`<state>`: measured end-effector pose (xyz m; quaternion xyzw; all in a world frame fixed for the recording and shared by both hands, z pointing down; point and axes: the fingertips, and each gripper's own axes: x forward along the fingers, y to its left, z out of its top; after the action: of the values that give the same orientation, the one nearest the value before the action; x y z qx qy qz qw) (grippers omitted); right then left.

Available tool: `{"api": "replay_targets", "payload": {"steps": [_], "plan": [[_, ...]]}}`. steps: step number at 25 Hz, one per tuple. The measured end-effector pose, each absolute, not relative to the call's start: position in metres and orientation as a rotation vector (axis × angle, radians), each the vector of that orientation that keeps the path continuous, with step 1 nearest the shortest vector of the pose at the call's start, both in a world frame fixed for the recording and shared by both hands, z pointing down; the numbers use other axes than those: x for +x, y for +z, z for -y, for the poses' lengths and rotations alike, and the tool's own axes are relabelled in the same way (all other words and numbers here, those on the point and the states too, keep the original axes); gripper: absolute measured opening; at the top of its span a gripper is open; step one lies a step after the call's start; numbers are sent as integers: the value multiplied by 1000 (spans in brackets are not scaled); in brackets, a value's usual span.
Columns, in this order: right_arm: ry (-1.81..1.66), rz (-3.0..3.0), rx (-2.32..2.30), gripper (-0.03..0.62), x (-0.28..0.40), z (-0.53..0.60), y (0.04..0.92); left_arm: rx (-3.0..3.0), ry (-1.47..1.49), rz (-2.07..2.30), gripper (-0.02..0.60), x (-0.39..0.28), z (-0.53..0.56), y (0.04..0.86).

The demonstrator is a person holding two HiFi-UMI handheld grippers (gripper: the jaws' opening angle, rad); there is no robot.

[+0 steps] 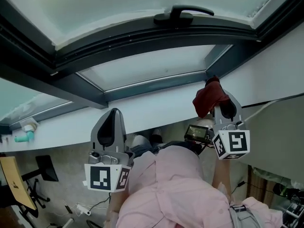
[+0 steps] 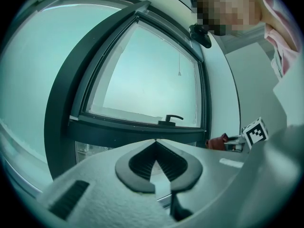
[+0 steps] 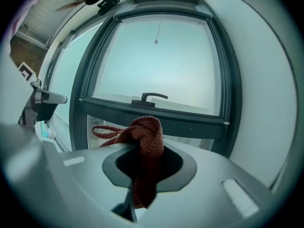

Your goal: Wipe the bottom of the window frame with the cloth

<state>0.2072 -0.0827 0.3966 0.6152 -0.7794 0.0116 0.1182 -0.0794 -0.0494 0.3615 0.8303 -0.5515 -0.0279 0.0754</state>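
Note:
A dark grey window frame (image 1: 142,37) with a black handle (image 1: 183,13) fills the upper head view; its bottom rail (image 1: 152,87) runs above a white sill (image 1: 156,108). My right gripper (image 1: 219,100) is shut on a dark red cloth (image 1: 210,96), held against the sill just below the rail's right corner. In the right gripper view the cloth (image 3: 145,141) bunches out of the jaws, in front of the frame (image 3: 156,113). My left gripper (image 1: 110,123) is shut and holds nothing, hanging below the sill at the left. The left gripper view shows the frame (image 2: 137,132) ahead.
A white wall (image 1: 280,65) closes in on the right of the window. A teal and white object (image 1: 24,134) sits on the sill at far left. Below are the person's pink sleeve (image 1: 175,194), a chair (image 1: 14,184) and cables on the floor.

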Motion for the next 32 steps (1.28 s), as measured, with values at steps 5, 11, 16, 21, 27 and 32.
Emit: {"api": "replay_targets", "payload": {"steps": [5, 11, 16, 21, 27, 32], "plan": [[24, 2200, 1926, 66, 227, 46, 382, 2498, -85, 1633, -5, -94, 40, 363], [26, 2124, 2023, 66, 231, 22, 365, 2499, -124, 1625, -5, -116, 32, 354], [-5, 2068, 2069, 66, 222, -1, 341, 2510, -144, 1580, -5, -132, 30, 349], [-33, 1999, 2120, 66, 222, -28, 331, 2528, -156, 1533, -5, -138, 27, 353], [2, 1967, 2140, 66, 220, -42, 344, 2521, -133, 1533, -5, -149, 19, 362], [13, 1980, 2133, 66, 213, -41, 350, 2521, -127, 1549, -5, -156, 21, 362]]}}
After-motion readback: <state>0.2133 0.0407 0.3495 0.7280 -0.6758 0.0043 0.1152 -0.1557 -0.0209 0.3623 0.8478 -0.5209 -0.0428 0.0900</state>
